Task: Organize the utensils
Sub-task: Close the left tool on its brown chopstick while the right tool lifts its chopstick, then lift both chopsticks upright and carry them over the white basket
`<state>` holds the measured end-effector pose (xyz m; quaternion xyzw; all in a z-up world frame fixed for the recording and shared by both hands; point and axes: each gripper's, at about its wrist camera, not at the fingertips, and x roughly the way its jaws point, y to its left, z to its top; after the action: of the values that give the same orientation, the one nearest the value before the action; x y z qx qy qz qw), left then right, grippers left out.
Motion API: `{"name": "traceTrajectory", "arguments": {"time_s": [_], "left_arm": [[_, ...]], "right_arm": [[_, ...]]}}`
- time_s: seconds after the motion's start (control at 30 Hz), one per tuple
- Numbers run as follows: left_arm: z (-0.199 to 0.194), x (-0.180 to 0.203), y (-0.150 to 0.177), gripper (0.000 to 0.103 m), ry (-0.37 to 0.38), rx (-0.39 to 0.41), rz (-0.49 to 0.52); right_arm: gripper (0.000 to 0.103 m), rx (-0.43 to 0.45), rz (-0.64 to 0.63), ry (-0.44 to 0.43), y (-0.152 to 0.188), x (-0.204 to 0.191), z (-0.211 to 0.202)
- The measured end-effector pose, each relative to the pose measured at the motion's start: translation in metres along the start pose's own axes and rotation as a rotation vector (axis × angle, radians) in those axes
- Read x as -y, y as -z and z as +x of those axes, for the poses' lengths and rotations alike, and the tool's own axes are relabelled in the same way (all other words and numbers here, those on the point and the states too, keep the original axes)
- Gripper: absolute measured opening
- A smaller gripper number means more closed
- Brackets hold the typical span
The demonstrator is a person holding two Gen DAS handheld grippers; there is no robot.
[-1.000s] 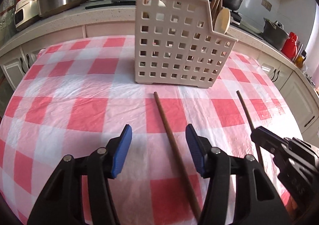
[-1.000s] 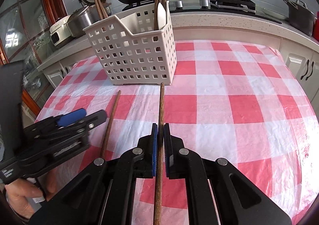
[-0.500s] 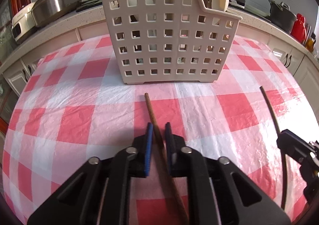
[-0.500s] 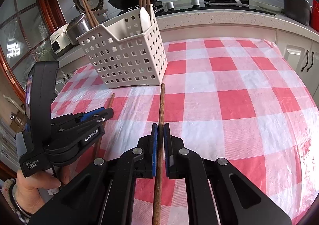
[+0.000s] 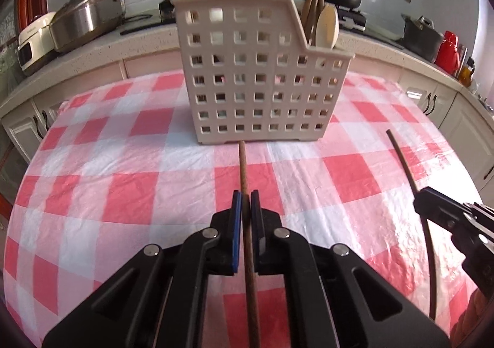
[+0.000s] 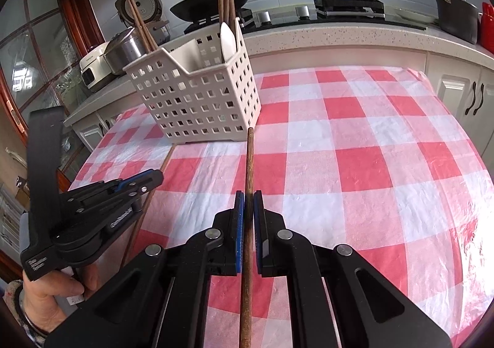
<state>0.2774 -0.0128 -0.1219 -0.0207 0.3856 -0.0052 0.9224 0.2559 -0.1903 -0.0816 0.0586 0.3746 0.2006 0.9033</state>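
Nearest, one chopstick is clamped in the jaws of the left gripper, which have just been closing on it, and a second chopstick is held in the right gripper. Both grippers are angled downward over the desk, short of the basket. Beyond them, several chopsticks and a spoon already stand in the basket; insertion of these two appears to remain.
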Motion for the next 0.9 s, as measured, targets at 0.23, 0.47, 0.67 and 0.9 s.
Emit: {"name": "traceTrajectory", "arguments": {"time_s": [0.23,0.47,0.67,0.9], "left_arm": [[-0.046,-0.012,-0.001,0.006,0.040,0.090,-0.012],[-0.097,-0.017,0.003,0.006,0.057,0.194,0.001],[-0.136,-0.019,0.010,0.006,0.064,0.281,0.015],[-0.171,-0.021,0.020,0.006,0.064,0.380,0.023]], "right_arm": [[0.006,0.065,-0.041,-0.013,-0.008,-0.019,-0.018],[0.006,0.132,-0.076,-0.022,-0.016,-0.039,-0.043],[0.006,0.198,-0.115,-0.031,-0.019,-0.056,-0.065],[0.006,0.233,-0.134,-0.029,-0.019,-0.070,-0.079]]}}
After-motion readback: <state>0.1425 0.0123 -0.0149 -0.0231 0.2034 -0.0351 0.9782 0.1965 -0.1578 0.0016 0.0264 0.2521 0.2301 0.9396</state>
